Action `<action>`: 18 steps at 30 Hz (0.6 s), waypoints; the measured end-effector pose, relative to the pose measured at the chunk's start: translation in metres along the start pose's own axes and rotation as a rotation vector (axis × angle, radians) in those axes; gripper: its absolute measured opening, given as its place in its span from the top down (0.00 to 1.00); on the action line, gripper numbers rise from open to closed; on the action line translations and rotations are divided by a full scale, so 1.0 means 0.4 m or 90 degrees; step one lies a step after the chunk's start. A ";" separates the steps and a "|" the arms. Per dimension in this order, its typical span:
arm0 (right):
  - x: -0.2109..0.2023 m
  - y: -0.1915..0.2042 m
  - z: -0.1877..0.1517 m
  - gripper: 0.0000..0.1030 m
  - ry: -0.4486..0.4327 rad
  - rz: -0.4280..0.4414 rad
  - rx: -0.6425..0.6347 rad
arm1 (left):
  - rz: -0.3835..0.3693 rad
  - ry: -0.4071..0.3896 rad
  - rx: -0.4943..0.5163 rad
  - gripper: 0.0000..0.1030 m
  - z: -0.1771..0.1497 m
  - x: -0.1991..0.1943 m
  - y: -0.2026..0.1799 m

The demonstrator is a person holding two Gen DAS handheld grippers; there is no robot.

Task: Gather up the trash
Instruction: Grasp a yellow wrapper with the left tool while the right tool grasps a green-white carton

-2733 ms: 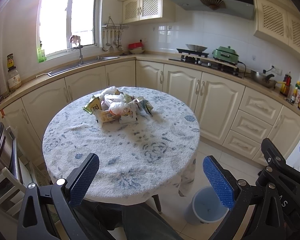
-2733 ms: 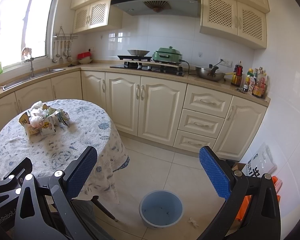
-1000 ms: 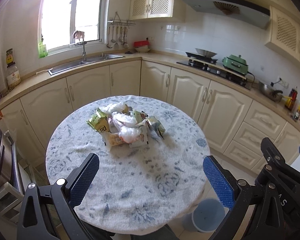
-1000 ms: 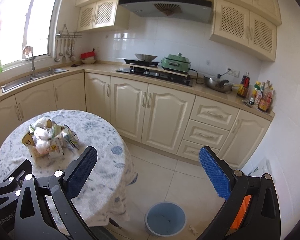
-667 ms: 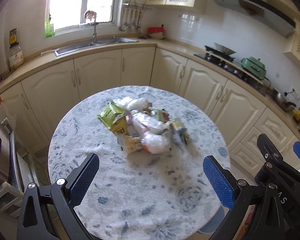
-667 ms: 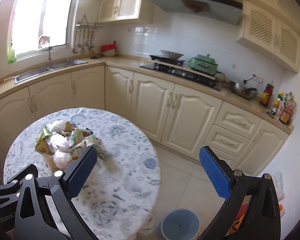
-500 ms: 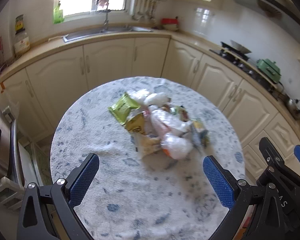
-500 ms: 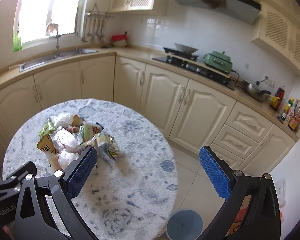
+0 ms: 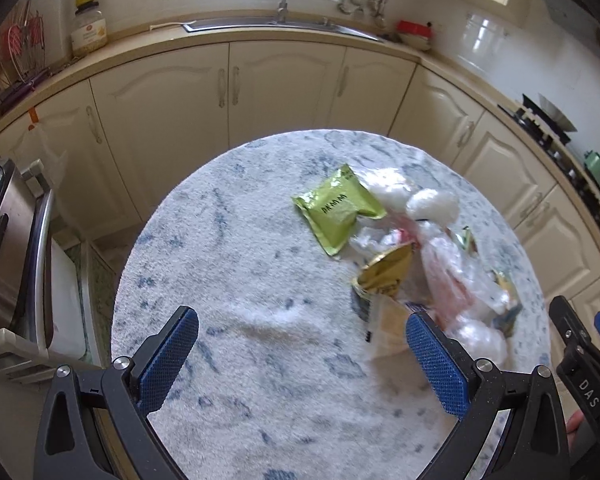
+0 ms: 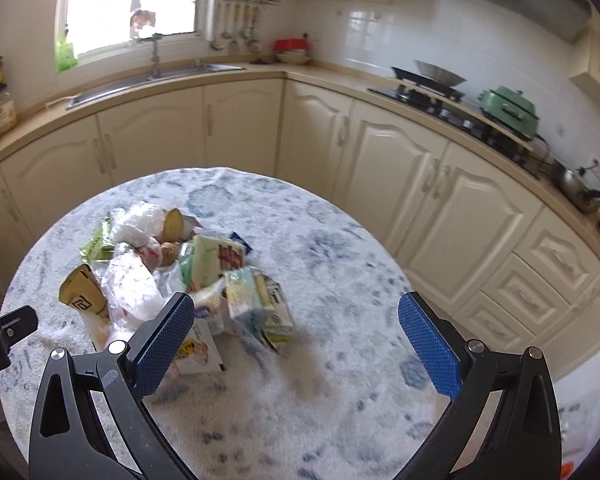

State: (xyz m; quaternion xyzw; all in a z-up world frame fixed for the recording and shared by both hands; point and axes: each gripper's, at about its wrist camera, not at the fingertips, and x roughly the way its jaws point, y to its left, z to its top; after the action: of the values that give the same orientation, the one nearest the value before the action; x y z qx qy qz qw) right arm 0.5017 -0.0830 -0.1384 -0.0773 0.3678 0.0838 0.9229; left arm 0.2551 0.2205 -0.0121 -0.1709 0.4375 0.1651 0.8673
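- Nearest to us, the left gripper (image 9: 300, 356) hovers over the round table draped in a white, blue-flecked cloth (image 9: 228, 280); its blue-padded fingers (image 9: 168, 356) are spread wide with nothing between them.
- The right gripper (image 10: 296, 340) is likewise spread and empty above the same table, its left finger sitting in front of the near edge of the trash in that view.
- A little further on lies the heap of crumpled wrappers and clear plastic bags (image 10: 180, 268) (the trash we are to collect), resting on the cloth towards the table's middle.
- Within the heap we make out a flat lime-green foil packet (image 9: 338, 208) at its far-left edge, a gold foil pouch (image 9: 384, 274) nearer us, and white crumpled plastic (image 9: 432, 204) just beside the green packet.
- Beyond the table runs a curved row of cream cabinets (image 10: 400, 148) under a beige counter.
- Farthest off, we see a steel sink (image 9: 280, 26) below the bright window (image 10: 128, 4), and a green lidded electric pot (image 10: 510, 110) next to the hob.
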 end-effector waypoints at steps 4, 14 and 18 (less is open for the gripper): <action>0.067 0.014 0.001 0.00 0.024 0.019 -0.022 | -0.018 0.012 0.002 0.01 -0.003 0.044 -0.013; 0.206 -0.033 -0.015 0.00 0.090 0.047 0.020 | -0.059 0.028 -0.004 0.01 0.009 0.148 -0.046; 0.241 -0.037 -0.018 0.07 0.104 0.046 0.033 | -0.061 0.026 -0.018 0.01 0.019 0.176 -0.057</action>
State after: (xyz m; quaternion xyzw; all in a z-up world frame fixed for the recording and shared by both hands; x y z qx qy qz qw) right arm 0.5688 -0.0893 -0.2092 -0.0469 0.4467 0.1010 0.8877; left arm 0.3100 0.2134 -0.0618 -0.2070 0.4439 0.1257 0.8627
